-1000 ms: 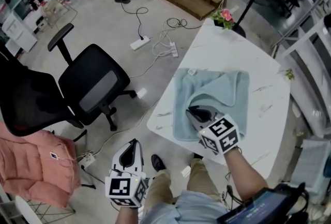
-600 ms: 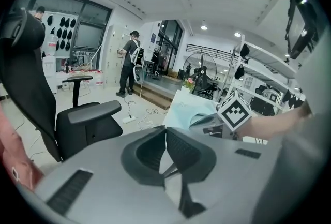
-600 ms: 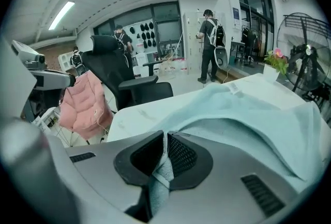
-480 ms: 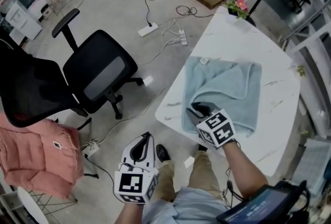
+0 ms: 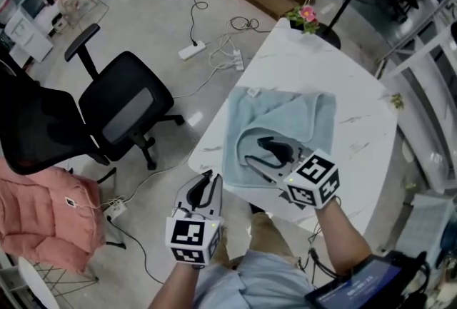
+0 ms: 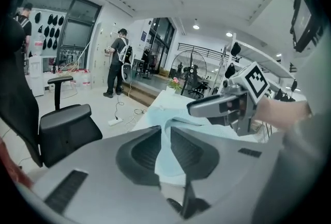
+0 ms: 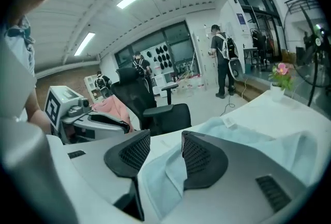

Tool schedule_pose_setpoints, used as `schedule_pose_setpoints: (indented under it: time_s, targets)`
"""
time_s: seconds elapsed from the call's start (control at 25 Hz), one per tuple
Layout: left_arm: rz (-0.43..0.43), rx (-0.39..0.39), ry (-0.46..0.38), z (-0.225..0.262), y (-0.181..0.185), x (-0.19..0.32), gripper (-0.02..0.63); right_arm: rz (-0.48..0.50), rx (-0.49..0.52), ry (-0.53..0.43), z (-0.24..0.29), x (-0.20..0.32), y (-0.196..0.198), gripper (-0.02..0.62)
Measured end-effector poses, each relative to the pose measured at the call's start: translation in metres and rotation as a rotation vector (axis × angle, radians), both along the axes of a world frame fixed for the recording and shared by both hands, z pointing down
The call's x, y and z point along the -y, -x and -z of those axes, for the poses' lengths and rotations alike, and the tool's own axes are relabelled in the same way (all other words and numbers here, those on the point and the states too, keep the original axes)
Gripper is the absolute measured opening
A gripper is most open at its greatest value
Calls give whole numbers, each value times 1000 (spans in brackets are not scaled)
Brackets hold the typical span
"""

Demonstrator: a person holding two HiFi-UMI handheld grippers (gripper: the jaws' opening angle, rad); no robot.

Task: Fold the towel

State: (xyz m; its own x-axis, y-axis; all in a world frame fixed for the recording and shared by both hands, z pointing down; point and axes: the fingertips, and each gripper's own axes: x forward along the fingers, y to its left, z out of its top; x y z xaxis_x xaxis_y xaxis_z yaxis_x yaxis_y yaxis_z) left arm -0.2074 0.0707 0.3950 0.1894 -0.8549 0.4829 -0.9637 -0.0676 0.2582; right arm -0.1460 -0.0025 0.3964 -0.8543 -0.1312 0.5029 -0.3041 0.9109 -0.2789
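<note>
The right claw point(image 7: 163, 141) is shown in its own view with the jaws set wide, having just been opening. A raised fold of the pale blue towel point(image 7: 170, 176) lies between them, close to the right-hand jaw, but is not pinched. In the head view only the spread of that claw point(image 5: 263, 155) over the near half of the towel point(image 5: 293, 111) can be made out, not the loose fold.

The left claw point(image 6: 164, 135) is shown by its own view at a narrow gap, just opened a little, with nothing held. The towel is merely glimpsed through the slit, farther off. That this claw point(image 5: 208, 180) is held off the desk point(image 5: 357, 133), over the floor by the near corner, is made plain only by the head view.

The towel is spread on the white marbled desk, partly doubled over, with a white label point(image 5: 252, 92) at its far left corner. A black office chair point(image 5: 121, 111) stands left of the desk. A standing person point(image 6: 120, 60) is shown whole only in the gripper views.
</note>
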Motion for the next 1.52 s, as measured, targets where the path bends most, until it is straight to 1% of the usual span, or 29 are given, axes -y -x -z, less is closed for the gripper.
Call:
schedule_pose_setpoints:
  time_s: [0.16, 0.28, 0.36, 0.44, 0.56, 0.72, 0.8, 0.88, 0.92, 0.96, 1.04, 1.12, 1.2, 1.28, 1.32, 1.4, 1.52]
  targets:
    - [-3, -15, 44, -15, -33, 25, 106, -6, -45, -90, 5, 35, -57, 192]
    - [54, -21, 92, -40, -39, 40, 155, 1, -104, -148, -5, 60, -98, 192]
    - [102, -21, 130, -56, -36, 47, 188, 28, -152, -182, -15, 73, -120, 193]
    - [126, -12, 168, -71, -35, 53, 193, 91, -185, -226, -27, 82, -135, 190]
    - [134, -1, 218, -90, -39, 61, 189, 224, -226, -279, -45, 85, -146, 187]
    - [154, 28, 268, -107, -41, 67, 152, 391, -263, -304, -71, 83, -150, 196]
    - [173, 46, 278, -110, -39, 68, 122, 468, -320, -311, -86, 84, -154, 203]
    - [180, 58, 286, -111, -38, 69, 108, 522, -369, -344, -100, 89, -155, 199]
    - [179, 60, 290, -111, -38, 69, 104, 535, -376, -351, -104, 91, -155, 183]
    - [178, 59, 292, -111, -38, 69, 94, 540, -365, -344, -104, 91, -154, 169]
    - [179, 52, 293, -111, -39, 69, 78, 537, -321, -311, -100, 89, -152, 105]
    - [182, 46, 292, -109, -39, 69, 71, 542, -284, -297, -94, 88, -153, 60]
    - [182, 44, 289, -106, -39, 68, 64, 558, -245, -273, -87, 85, -155, 58]
    - [178, 43, 280, -102, -40, 68, 58, 560, -198, -225, -75, 83, -157, 60]
    - [175, 43, 275, -100, -40, 68, 57, 550, -183, -211, -70, 84, -158, 40]
    - [171, 41, 265, -96, -40, 66, 55, 514, -190, -223, -63, 93, -160, 25]
    - [166, 38, 251, -88, -41, 64, 51, 463, -222, -287, -56, 107, -161, 21]
